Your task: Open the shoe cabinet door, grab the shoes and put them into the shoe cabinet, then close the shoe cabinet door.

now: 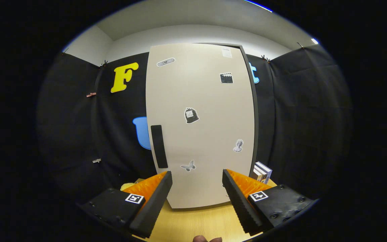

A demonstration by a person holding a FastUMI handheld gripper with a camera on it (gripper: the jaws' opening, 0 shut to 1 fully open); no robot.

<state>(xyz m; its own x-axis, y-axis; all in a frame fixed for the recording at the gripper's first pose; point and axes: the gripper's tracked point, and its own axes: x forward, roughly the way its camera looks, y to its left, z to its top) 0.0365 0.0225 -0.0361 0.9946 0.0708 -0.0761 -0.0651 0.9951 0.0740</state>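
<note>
Wooden tabletop [193, 218] — gripper [197, 188] spread wide, empty, facing shut cabinet door [200, 127].

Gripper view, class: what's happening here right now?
A person holds the gripper facing a tall cabinet door that stands on a wooden table. The door is shut, and its dark handle lies beyond the left finger. The jaws are open and hold nothing. A small stack of boxes sits beside the cabinet, beyond the right finger.
</note>
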